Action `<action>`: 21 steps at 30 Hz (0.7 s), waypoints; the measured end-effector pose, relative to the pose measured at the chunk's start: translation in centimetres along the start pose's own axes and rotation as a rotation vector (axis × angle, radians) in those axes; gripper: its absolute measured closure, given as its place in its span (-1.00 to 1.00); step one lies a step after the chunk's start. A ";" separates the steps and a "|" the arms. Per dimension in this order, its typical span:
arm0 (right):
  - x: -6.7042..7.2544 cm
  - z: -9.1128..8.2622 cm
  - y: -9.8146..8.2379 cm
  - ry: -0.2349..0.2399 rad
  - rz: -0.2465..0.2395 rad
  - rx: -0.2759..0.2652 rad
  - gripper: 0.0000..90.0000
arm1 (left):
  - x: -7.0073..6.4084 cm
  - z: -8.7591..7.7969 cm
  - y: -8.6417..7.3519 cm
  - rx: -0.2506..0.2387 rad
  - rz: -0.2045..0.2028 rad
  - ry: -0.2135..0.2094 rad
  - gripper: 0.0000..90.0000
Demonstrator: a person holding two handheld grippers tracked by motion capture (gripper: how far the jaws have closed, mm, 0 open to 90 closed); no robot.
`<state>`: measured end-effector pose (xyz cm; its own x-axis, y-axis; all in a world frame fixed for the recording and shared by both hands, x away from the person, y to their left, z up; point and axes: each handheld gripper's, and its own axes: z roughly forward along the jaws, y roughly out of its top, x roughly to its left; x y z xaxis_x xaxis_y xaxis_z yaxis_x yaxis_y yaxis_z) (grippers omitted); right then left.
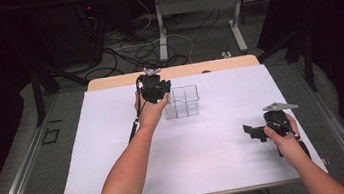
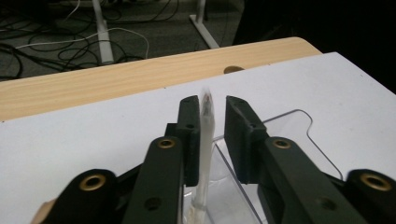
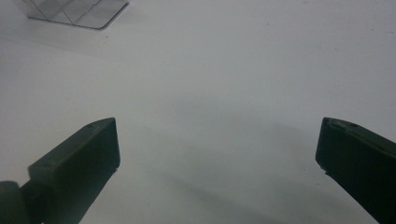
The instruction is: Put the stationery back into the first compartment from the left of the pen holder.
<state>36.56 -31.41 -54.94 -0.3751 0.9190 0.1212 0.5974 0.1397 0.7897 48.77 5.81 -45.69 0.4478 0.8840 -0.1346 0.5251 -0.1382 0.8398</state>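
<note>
A clear plastic organiser (image 1: 184, 102) with dividers stands on the white mat, towards the back middle. My left gripper (image 1: 165, 96) hovers at its left edge. In the left gripper view a thin white stick (image 2: 205, 135) stands upright between the jaws of the left gripper (image 2: 208, 106). It lies against the left jaw, with a gap to the right jaw, and its lower end reaches down into the organiser (image 2: 299, 130). My right gripper (image 1: 251, 131) rests low over the mat at the right with its jaws wide apart and nothing between them (image 3: 217, 140). The organiser's corner (image 3: 77, 13) sits far off.
The white mat (image 1: 204, 168) covers most of a wooden table (image 1: 171, 72), whose bare strip runs along the far edge. Beyond it are cables on the floor (image 1: 143, 50) and another table's legs (image 1: 161, 33). Dark curtains close off both sides.
</note>
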 end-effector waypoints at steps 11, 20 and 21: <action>0.1 0.0 0.0 0.000 -0.007 0.004 -1.00 | -0.7 -2.1 0.0 -0.003 0.011 -0.069 0.23; 0.1 0.0 0.0 -0.003 -0.009 0.005 -1.00 | -1.2 -4.2 0.3 -0.019 0.046 -0.138 -0.07; 0.1 0.0 0.0 -0.003 -0.008 0.005 -1.00 | -1.2 -4.4 0.3 -0.023 0.058 -0.140 -0.11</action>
<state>36.52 -31.33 -54.89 -0.3778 0.9190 0.1127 0.5976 0.1491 0.7878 45.22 6.63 -42.95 0.5738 0.8039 -0.1564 0.4798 -0.1752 0.8597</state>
